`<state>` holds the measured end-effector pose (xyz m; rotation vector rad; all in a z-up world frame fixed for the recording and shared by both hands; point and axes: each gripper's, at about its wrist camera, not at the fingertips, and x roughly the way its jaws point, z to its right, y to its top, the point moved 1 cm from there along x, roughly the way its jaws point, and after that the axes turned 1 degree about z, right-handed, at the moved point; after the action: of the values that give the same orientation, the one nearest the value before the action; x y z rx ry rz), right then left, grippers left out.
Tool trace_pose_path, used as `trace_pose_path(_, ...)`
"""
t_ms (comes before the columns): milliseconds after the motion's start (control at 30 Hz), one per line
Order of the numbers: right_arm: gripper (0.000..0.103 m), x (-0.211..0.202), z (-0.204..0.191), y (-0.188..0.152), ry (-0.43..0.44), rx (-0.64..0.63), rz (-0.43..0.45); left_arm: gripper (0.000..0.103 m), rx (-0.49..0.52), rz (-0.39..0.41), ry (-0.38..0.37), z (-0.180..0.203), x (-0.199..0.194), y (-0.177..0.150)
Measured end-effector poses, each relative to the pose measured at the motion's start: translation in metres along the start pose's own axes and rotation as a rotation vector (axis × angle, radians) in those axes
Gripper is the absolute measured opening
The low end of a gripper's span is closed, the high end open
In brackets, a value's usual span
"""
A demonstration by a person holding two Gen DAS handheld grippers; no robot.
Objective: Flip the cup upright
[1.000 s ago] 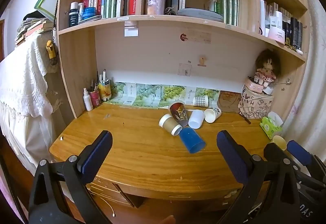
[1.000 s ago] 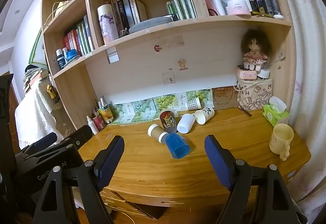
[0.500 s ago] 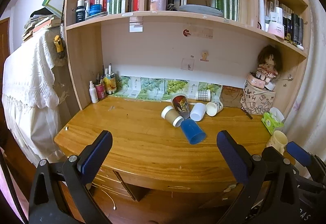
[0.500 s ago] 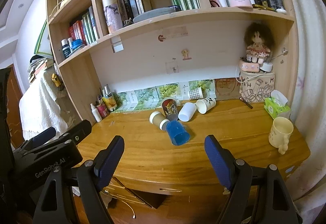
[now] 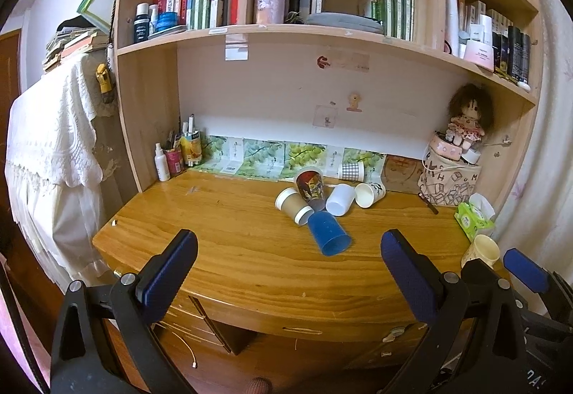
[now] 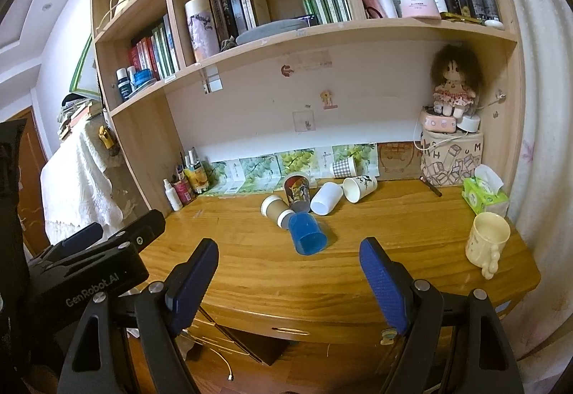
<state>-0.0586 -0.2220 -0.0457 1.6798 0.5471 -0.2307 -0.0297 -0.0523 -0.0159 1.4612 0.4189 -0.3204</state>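
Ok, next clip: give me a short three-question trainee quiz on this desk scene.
1. True or false: the blue cup lies on its side on the desk.
2. Which cup stands upright near the desk's right edge? A) cream mug B) brown cup C) white cup
3. Fill in: the left gripper and the right gripper are both ____.

Key: 1 true; 2 A; 3 open, holding nothing.
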Motion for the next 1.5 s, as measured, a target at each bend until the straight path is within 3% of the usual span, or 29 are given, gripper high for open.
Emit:
trace_pose_path(667,0.082,0.043,0.019,0.019,0.038,0.051,-0.045,0.102,0.031,-0.07,-0.009,0.004,0.051,0.013)
trace_pose_path(1167,0.082,0.121,0.033,0.061,0.039,0.094,-0.088,0.102,0.077,-0.114,-0.04,0.015,0.138,0.057)
trace_pose_path(1500,0.082,0.186,0.049,0.096,0.033,0.165,-0.12,0.102,0.148,-0.189,-0.086,0.025,0.209,0.086)
